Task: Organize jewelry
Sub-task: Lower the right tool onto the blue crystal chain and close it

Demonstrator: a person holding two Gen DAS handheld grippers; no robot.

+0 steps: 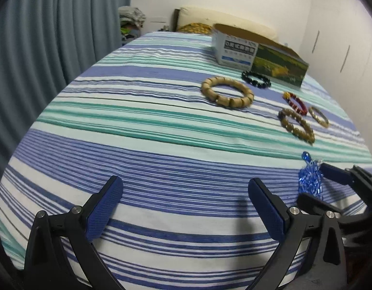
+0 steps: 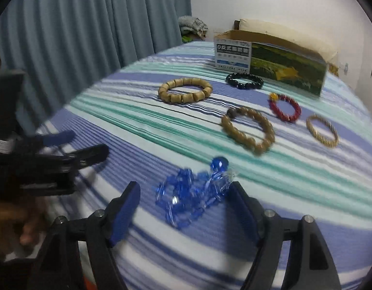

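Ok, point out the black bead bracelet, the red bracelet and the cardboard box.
black bead bracelet (image 2: 244,81): right wrist view, near beads.
red bracelet (image 2: 285,116): right wrist view, lower beads.
cardboard box (image 2: 286,70): right wrist view, green printed side.

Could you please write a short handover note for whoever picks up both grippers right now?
Left gripper: open, empty, over bare striped bedspread.
Right gripper: jaws apart, blue crystal bracelet lying between them against the right finger; pads do not look clamped.
On the bedspread: wooden barrel-bead bracelet, black bead bracelet, red bead bracelet, tan round-bead bracelet, gold bangle.
Open cardboard box stands behind them; its inside is hidden.
Done: nothing visibly stored.
Left: all six pieces.
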